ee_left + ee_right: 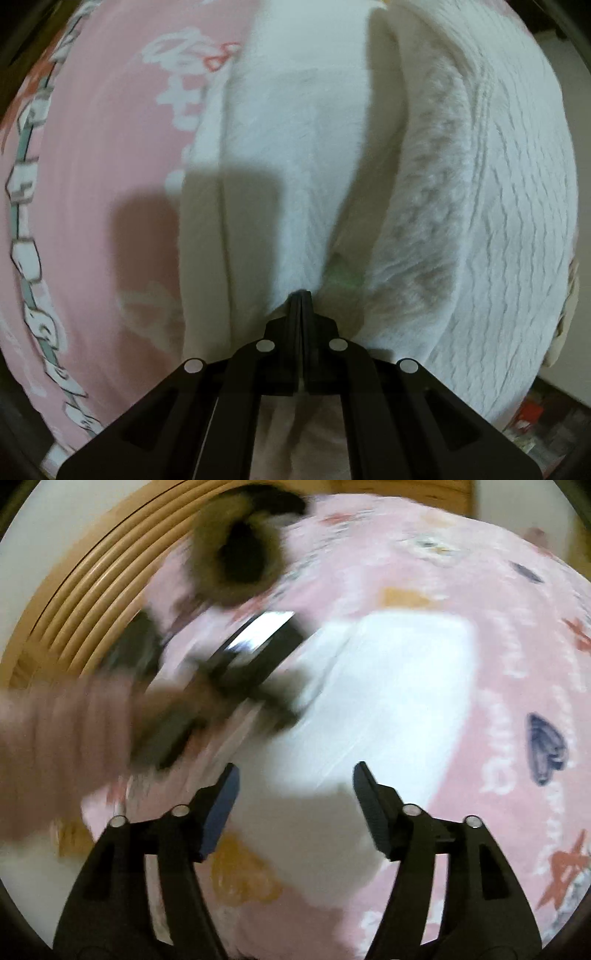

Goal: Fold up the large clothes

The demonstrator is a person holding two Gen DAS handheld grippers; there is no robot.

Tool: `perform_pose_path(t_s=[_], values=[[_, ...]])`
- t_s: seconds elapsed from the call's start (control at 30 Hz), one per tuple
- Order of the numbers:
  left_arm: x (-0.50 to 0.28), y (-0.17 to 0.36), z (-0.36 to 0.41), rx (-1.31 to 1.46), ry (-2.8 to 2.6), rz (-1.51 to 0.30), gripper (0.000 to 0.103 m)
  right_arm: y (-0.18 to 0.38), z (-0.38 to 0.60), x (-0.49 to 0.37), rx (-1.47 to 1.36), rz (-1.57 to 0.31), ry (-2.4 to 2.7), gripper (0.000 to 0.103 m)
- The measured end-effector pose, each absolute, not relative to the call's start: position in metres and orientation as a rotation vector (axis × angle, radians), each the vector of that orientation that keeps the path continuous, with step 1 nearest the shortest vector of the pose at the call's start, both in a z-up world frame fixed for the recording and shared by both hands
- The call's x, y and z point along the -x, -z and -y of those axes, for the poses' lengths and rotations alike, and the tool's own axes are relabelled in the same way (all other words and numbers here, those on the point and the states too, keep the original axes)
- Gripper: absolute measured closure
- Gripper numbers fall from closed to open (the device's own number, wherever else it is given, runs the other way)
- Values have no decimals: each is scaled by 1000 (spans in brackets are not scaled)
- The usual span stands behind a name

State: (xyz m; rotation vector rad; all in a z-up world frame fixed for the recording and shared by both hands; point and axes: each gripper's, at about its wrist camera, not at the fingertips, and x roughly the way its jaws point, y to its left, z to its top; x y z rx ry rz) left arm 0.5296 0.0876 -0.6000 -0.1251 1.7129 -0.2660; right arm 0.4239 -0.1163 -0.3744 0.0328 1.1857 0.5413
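A large white fleecy garment (332,147) lies folded on a pink printed bedsheet (103,155). My left gripper (302,295) is shut on an edge of the white garment, which bunches up around the fingertips. In the right wrist view the same white garment (388,686) lies as a flat rectangle on the sheet. My right gripper (295,775) is open and empty just above its near edge. The other hand-held gripper (255,653) and a sleeved arm (55,738) show as a blur at left.
A wooden slatted headboard (85,590) curves along the far left of the bed. A dark round object (240,550) lies near it, blurred. The pink sheet (498,664) extends to the right. Clutter shows beyond the bed edge (546,424).
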Motion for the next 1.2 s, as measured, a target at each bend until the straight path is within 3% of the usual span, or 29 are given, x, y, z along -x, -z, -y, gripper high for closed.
perform_pose_path(t_s=[0.2, 0.3, 0.43, 0.6, 0.67, 0.7, 0.73, 0.97, 1.2], values=[[-503, 598, -98, 219, 216, -1665, 101, 400, 89, -576, -106, -1402, -378, 37], [-492, 597, -98, 239, 191, -1630, 101, 435, 47, -623, 46, -1489, -294, 37], [-482, 596, -96, 231, 177, -1594, 101, 487, 24, -635, 160, -1624, -151, 37], [-464, 594, -93, 182, 183, -1571, 101, 515, 18, -629, 359, -1648, -75, 38], [-460, 591, -79, 184, 179, -1567, 101, 518, 21, -630, 347, -1652, -76, 54], [-459, 590, -80, 188, 175, -1564, 101, 520, 21, -630, 328, -1666, -109, 79], [-458, 591, -83, 192, 172, -1562, 101, 520, 25, -630, 302, -1675, -129, 82], [-461, 589, -94, 232, 157, -1541, 101, 490, 68, -635, -70, -1659, -338, 90], [-438, 576, -112, 286, 151, -1521, 101, 420, 54, -620, -80, -1524, -682, 90]])
